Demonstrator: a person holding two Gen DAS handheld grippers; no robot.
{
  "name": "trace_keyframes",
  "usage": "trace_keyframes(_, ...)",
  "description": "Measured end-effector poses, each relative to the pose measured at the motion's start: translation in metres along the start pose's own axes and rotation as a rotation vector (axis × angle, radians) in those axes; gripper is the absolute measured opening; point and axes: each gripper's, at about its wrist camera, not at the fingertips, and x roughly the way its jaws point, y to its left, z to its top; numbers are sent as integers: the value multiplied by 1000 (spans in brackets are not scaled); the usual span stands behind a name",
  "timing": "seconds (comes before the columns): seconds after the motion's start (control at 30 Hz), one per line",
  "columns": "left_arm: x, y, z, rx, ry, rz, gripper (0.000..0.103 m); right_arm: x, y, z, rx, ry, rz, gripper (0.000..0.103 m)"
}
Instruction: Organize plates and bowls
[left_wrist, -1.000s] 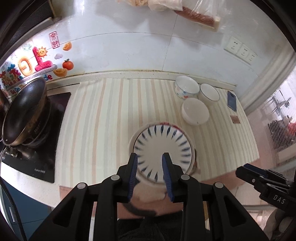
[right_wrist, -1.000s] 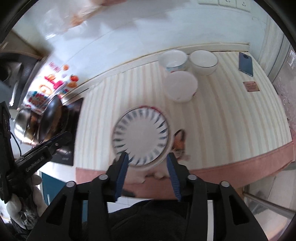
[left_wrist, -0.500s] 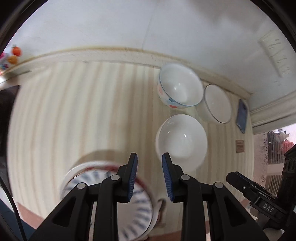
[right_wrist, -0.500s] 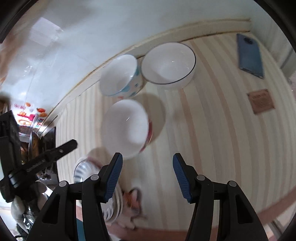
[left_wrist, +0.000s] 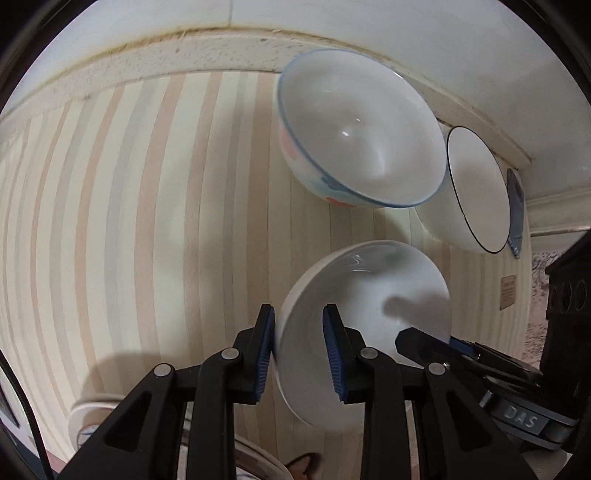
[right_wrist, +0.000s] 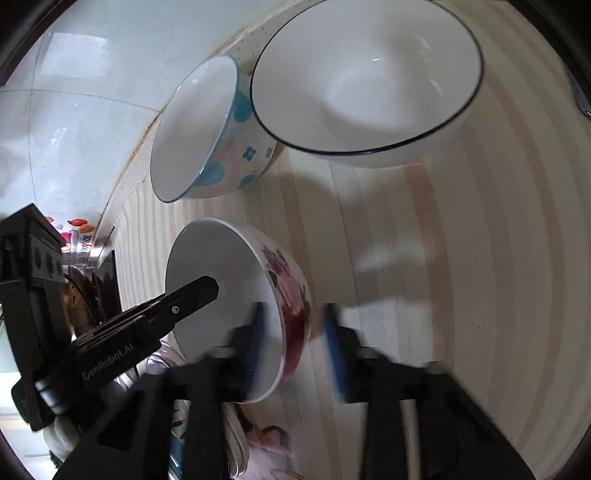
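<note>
A white bowl with a red and purple flower pattern (left_wrist: 369, 291) (right_wrist: 225, 280) stands on the striped counter. My left gripper (left_wrist: 298, 356) is open and straddles its left rim, one finger inside and one outside. My right gripper (right_wrist: 293, 345), blurred by motion, is open astride the bowl's right wall with small gaps on both sides; its tip also shows in the left wrist view. Behind stand a blue-rimmed bowl with blue flowers (left_wrist: 354, 136) (right_wrist: 199, 136) and a black-rimmed white bowl (left_wrist: 476, 192) (right_wrist: 369, 74). The stacked plates (left_wrist: 92, 411) peek in at the lower left.
The tiled wall and its ledge (left_wrist: 207, 48) run close behind the two back bowls. A phone (left_wrist: 517, 206) and a brown coaster (left_wrist: 509, 293) lie to the right. A wok on the stove (right_wrist: 79, 295) is far left. Bare striped counter (left_wrist: 129, 221) stretches left of the bowls.
Both grippers moved forward from over the plate stack to the flowered bowl and now straddle its opposite rims. The right gripper's fingers have narrowed since half a second ago.
</note>
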Motion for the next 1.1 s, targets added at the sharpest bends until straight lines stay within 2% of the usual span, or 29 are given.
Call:
trace_keyframes(0.1,-1,-4,0,10,-16,8,24,1,4,-1,-24,-17,-45,17)
trace_keyframes(0.27,-9,-11,-5,43,-34,13,24,0,9,-8,-31,-17,-61,15)
trace_keyframes(0.5,-33,-21,-23,81,-57,1,24,-32,18,-35,-48,-39,-70,15)
trace_keyframes(0.77,-58,-37,-73,139,-66,-25,24,-62,5,-93,-48,-30,-74,15)
trace_keyframes(0.97,-53,-52,-112,171,-50,-32,24,-71,-19,-134,-18,-14,-78,15)
trace_keyframes(1.1,-43,-63,-128,192,-30,-28,24,-73,-39,-148,4,-9,-85,15)
